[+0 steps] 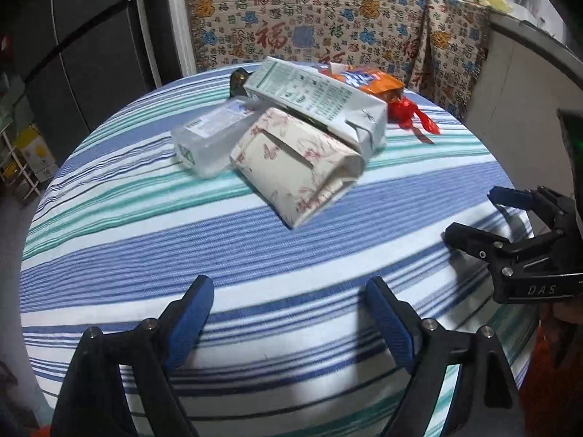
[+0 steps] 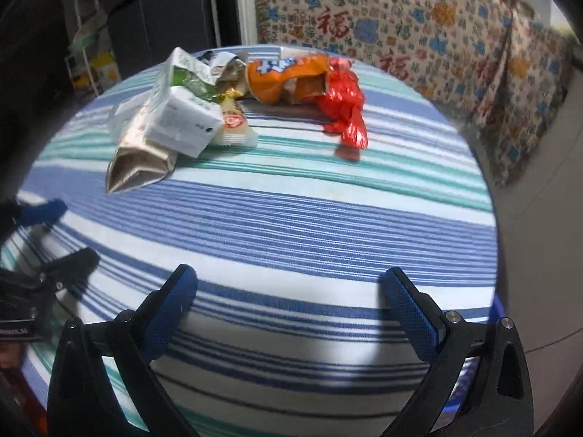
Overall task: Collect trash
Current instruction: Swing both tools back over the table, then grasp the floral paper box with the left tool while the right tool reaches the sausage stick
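**Hovering over the litter pile, both grippers empty**

Facing the round bench with its blue, white and teal striped cloth, we hold both tools low over the near edge, well apart from the trash heaped at the far side. Our left gripper has its jaws spread wide with nothing between them, and so does our right gripper; each sees the other at the edge of its view. We judge that no piece has been picked up yet, and the wide jaws suit an approach to bulky, crushable packaging.

The trash sits in one loose cluster, which should make collection easier. Nearest us lies the floral paper packet, flattened and tilted, touching the white carton that rests across it. Just beside the packet on its left is a clear plastic bottle, lying on its side. Behind the carton we see the orange snack bag, torn open, and next to it the crumpled red plastic bag, the rightmost piece and a little apart from the rest. A small candy wrapper peeks from under the carton in the right view.

No bin or bag for the trash shows in either view. We reckon the red bag is the natural first target for the right side, the bottle or packet for the left.
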